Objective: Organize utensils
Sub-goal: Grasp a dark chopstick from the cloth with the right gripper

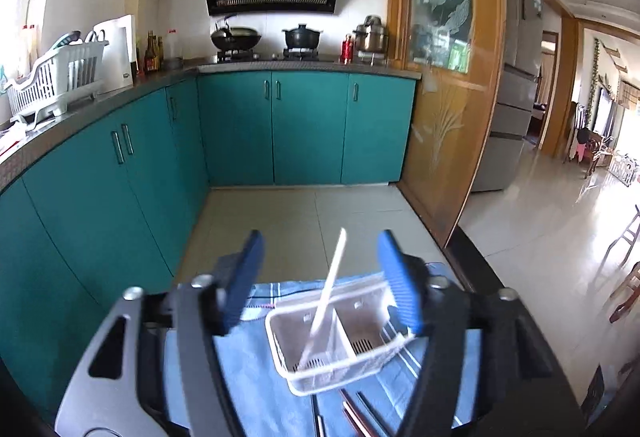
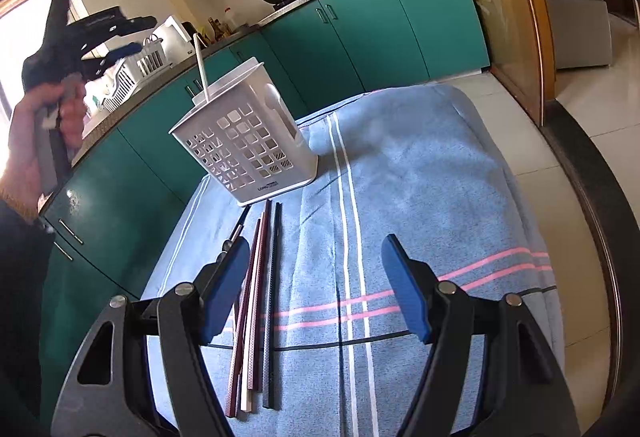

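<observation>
My right gripper [image 2: 316, 289] hangs spread and empty over the chopsticks [image 2: 256, 317] on the towel [image 2: 420, 197] — I'd pinch one mid-length, then tip it into the holder [image 2: 244, 141]; the left gripper [image 1: 320, 277] is spread too.

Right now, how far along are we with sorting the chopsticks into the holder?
Done: one white chopstick stands in the white holder on the blue towel. In hand: nothing; the left tongs and right tongs are both open and empty. Left: a bundle of loose chopsticks on the towel, lying by the right tongs' left finger.
</observation>
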{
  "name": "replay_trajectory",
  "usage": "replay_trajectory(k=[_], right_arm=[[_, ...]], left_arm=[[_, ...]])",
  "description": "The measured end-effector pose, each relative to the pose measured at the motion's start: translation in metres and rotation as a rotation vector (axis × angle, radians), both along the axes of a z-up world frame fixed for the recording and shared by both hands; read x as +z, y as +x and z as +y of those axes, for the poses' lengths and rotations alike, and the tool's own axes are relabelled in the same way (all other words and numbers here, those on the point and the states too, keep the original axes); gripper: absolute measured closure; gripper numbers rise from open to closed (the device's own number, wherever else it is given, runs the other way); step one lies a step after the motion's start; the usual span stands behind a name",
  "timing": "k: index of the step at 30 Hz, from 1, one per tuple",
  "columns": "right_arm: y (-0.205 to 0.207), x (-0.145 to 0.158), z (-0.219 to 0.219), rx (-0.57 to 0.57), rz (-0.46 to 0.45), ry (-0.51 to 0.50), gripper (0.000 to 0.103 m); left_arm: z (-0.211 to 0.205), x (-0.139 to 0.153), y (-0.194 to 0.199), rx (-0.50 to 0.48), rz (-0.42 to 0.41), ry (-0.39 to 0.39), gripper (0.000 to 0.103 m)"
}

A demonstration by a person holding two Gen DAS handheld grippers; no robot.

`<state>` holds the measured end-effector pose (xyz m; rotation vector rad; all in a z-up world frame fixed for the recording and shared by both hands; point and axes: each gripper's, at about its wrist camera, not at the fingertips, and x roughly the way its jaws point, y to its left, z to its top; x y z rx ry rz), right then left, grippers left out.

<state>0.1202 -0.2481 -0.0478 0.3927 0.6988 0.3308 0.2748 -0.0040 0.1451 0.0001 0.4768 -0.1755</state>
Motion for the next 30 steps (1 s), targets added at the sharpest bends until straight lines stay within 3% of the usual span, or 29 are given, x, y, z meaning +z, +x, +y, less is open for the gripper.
replay_trajectory(k=[2, 4, 10, 13, 17, 19, 21, 24, 30], right_arm=[[0.0, -0.001, 0.004, 0.008, 0.006, -0.021, 0.035], [0.0, -0.005, 0.012, 0.021, 0.015, -0.052, 0.035], [0.004, -0.013, 0.034, 0.044, 0.031, -0.128, 0.035], [0.015, -0.012, 0.055, 0.053, 0.048, -0.191, 0.035], [0.039, -0.005, 0.084, 0.065, 0.069, -0.266, 0.04], [0.06, -0.004, 0.104, 0.081, 0.097, -0.314, 0.045], [0.083, -0.009, 0.123, 0.106, 0.134, -0.358, 0.063], [0.115, -0.02, 0.147, 0.13, 0.187, -0.429, 0.076], [0.151, -0.04, 0.17, 0.159, 0.263, -0.481, 0.088]], left_arm=[[0.009, -0.004, -0.037, 0.018, -0.063, -0.005, 0.019], [0.022, -0.016, -0.076, 0.032, -0.09, -0.022, 0.013], [0.073, -0.099, -0.135, 0.109, 0.035, -0.055, 0.01], [0.089, -0.14, -0.127, 0.162, 0.125, 0.035, 0.011], [0.101, -0.158, -0.123, 0.157, 0.146, 0.07, 0.011], [0.106, -0.165, -0.122, 0.138, 0.178, 0.061, 0.011], [0.11, -0.172, -0.122, 0.141, 0.185, 0.055, 0.011], [0.114, -0.186, -0.117, 0.161, 0.215, 0.055, 0.011], [0.122, -0.209, -0.101, 0.166, 0.26, 0.066, 0.011]])
